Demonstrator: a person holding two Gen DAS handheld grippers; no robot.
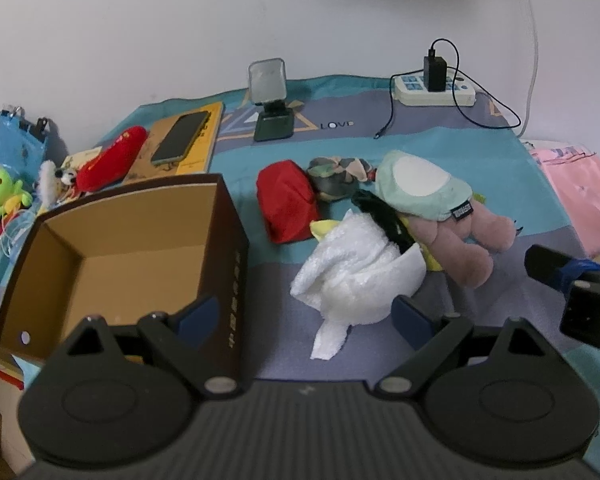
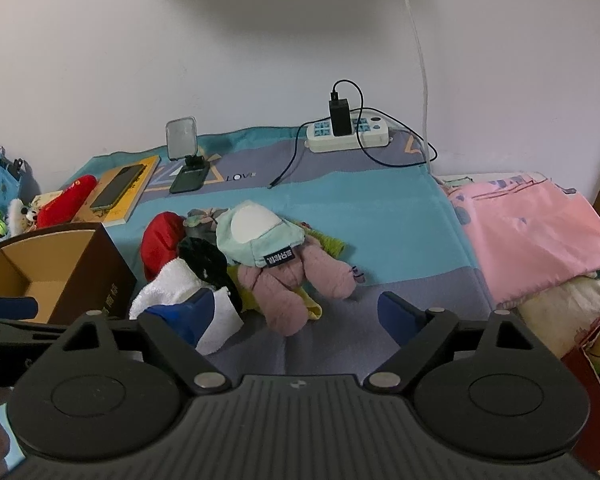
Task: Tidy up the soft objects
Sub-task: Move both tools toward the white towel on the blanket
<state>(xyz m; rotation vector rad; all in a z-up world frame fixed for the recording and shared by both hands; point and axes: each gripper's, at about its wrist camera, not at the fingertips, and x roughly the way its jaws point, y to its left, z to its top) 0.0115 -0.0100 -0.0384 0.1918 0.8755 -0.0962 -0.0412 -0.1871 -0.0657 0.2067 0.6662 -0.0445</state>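
The blue patterned mat (image 1: 440,160) carries everything, and the open cardboard box (image 1: 132,248) serves as the landmark. In the left wrist view the box shows its bare brown inside, though its near wall is hidden behind the left gripper (image 1: 306,316), whose fingers stand wide apart with nothing between them. In the right wrist view only the box's far corner and one dark printed side show.

The soft pile lies on the mat just right of the box. Largest is the pink plush toy (image 2: 296,280) in a mint cap, lying face down, so its face cannot be made out. A white towel (image 1: 356,276) sits crumpled nearest the box; in the right wrist view one blue fingertip (image 2: 192,316) of the right gripper (image 2: 300,316) covers part of it, and whether it touches the towel cannot be told. That gripper's fingers are spread wide, holding nothing. A red cloth (image 1: 288,204) lies behind the towel, touching a camouflage fabric piece (image 1: 336,176); a black item (image 1: 384,216) is half buried under the plush.

Only the right wrist view shows the folded pink bedding (image 2: 540,236), far right of the box. Behind the box lies a phone (image 1: 180,138) on a yellow book.
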